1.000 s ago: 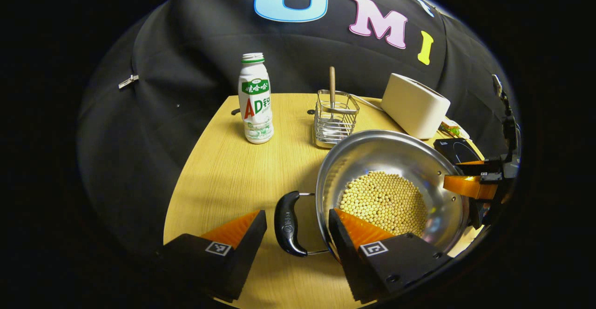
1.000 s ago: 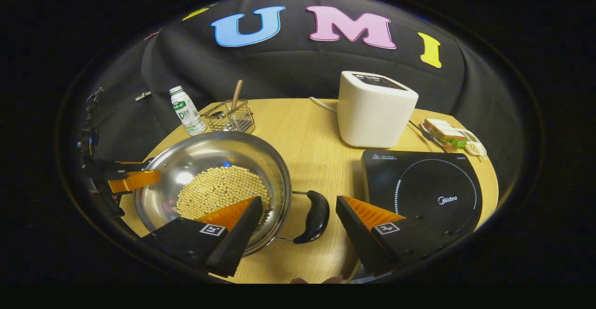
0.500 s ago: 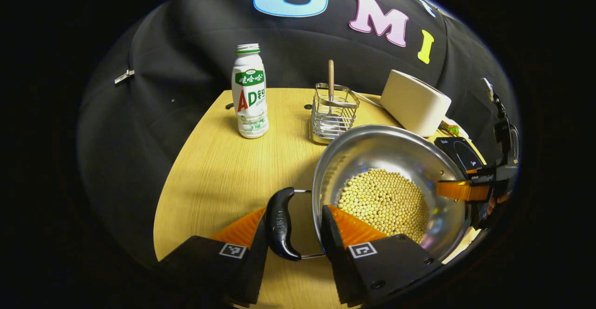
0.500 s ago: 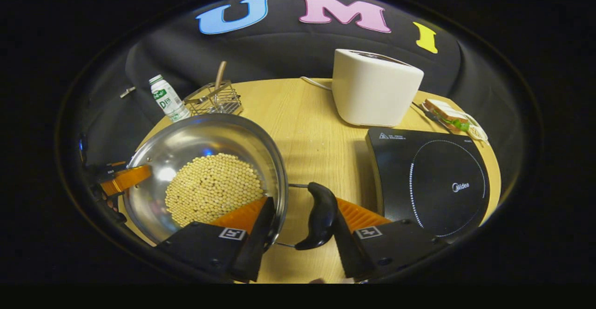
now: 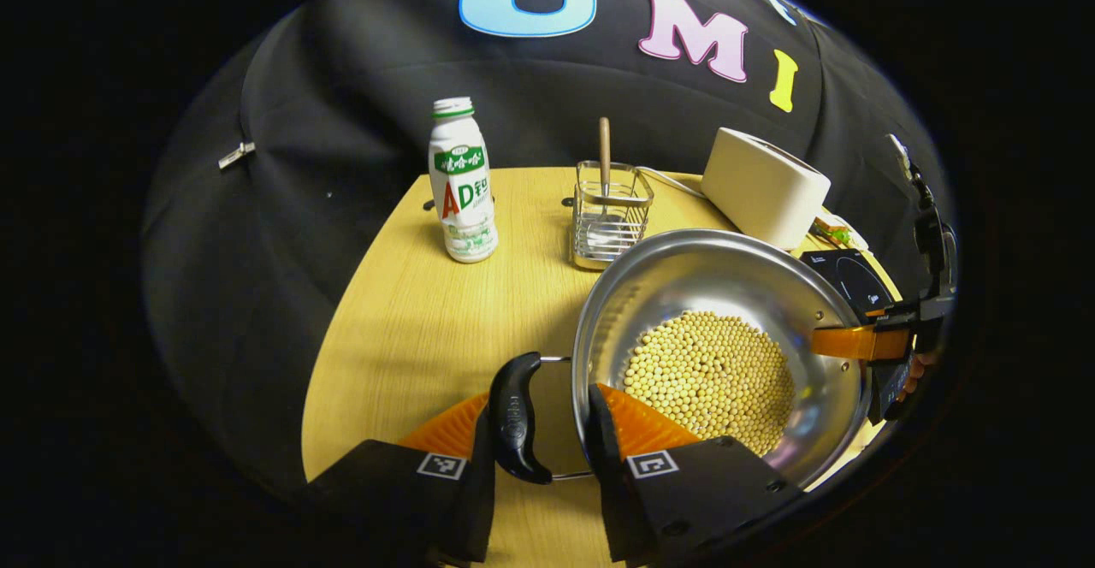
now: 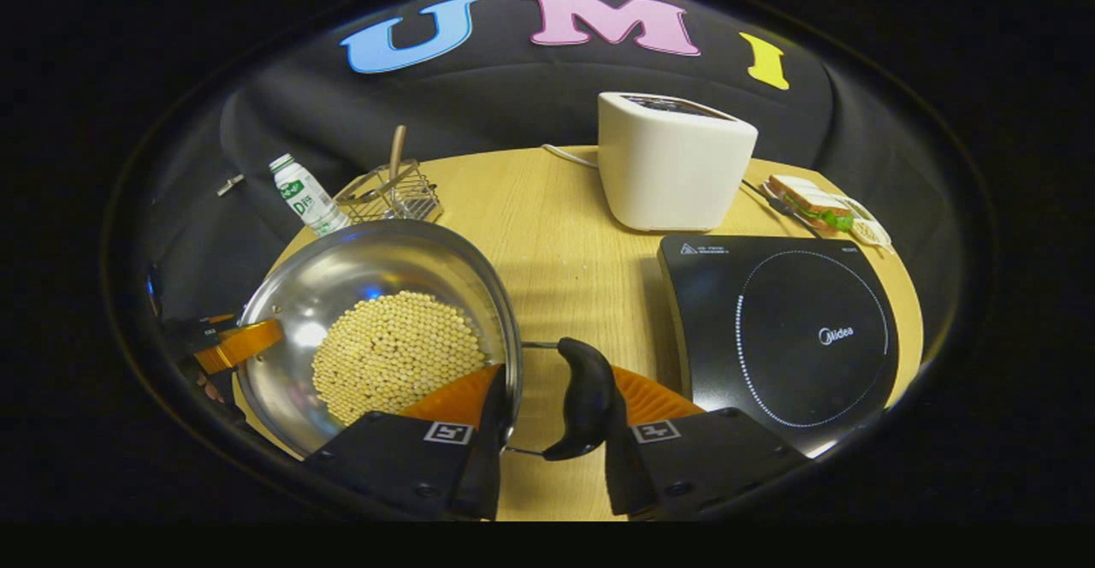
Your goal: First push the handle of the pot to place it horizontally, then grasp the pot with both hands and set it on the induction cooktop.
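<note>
Finds the steel pot [image 5: 684, 281], part-filled with pale beans [image 5: 710, 375], over the wooden table [image 5: 411, 311], left of the induction cooktop [image 6: 787, 328] and not on it, with a strip of bare tabletop between them in the right gripper view. Brackets the pot's left handle [image 5: 513, 418] with the left gripper [image 5: 535, 397]: fingers drawn close but not together, outer finger touching the black grip, inner finger at the pot's rim on the bean side, a slit of table showing between grip and inner finger. Brackets the right handle [image 6: 586, 397] likewise with the right gripper [image 6: 554, 380]: outer finger against the grip, inner finger at the rim beside the beans. Cannot tell, for either gripper, whether both fingers actually press, nor whether the pot's base touches the table. Catches each gripper far off across the pot in the other's view, one finger reaching over the rim. Places a drink bottle [image 5: 462, 183] and a wire basket [image 5: 607, 221] holding a wooden-handled utensil [image 5: 604, 144] behind the pot, a white appliance [image 6: 671, 166] behind the cooktop, and a sandwich [image 6: 808, 202] at the table's far right edge.
</note>
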{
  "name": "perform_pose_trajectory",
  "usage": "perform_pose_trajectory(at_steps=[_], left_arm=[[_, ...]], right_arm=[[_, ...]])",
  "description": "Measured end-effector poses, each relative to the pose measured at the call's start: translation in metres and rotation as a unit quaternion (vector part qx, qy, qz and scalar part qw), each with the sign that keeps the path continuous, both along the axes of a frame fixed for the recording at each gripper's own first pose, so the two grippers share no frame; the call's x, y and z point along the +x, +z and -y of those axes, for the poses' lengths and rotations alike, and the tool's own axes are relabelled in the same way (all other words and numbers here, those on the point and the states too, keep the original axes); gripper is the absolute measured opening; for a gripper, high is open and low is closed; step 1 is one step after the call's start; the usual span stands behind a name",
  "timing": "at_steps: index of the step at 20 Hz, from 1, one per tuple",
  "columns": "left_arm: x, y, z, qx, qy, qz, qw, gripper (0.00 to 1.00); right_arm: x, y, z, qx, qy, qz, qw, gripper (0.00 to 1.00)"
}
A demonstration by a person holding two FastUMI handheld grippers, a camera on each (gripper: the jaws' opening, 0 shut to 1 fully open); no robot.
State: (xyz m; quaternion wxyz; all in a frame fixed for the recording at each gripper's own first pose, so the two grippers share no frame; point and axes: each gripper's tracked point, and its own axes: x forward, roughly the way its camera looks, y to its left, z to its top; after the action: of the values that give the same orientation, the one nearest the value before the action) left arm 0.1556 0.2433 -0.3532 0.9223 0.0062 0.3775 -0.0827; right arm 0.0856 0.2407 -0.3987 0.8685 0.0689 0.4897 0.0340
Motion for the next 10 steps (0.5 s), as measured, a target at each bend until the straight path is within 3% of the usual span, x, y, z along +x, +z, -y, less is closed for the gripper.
perform_pose_trajectory(at_steps=[1,4,10], left_arm=[[-0.002,0.006,0.002,0.001,0.003,0.000,1.000,0.53],[-0.013,0.030,0.015,0.001,0.009,0.004,1.000,0.53],[-0.043,0.059,0.068,-0.026,0.021,-0.006,0.999,0.53]], right_arm=[[-0.001,0.007,0.003,0.004,0.003,0.002,1.000,0.52],[-0.002,0.032,0.020,0.005,0.006,0.008,1.000,0.48],[-0.023,0.074,0.076,-0.012,0.011,0.014,1.000,0.52]])
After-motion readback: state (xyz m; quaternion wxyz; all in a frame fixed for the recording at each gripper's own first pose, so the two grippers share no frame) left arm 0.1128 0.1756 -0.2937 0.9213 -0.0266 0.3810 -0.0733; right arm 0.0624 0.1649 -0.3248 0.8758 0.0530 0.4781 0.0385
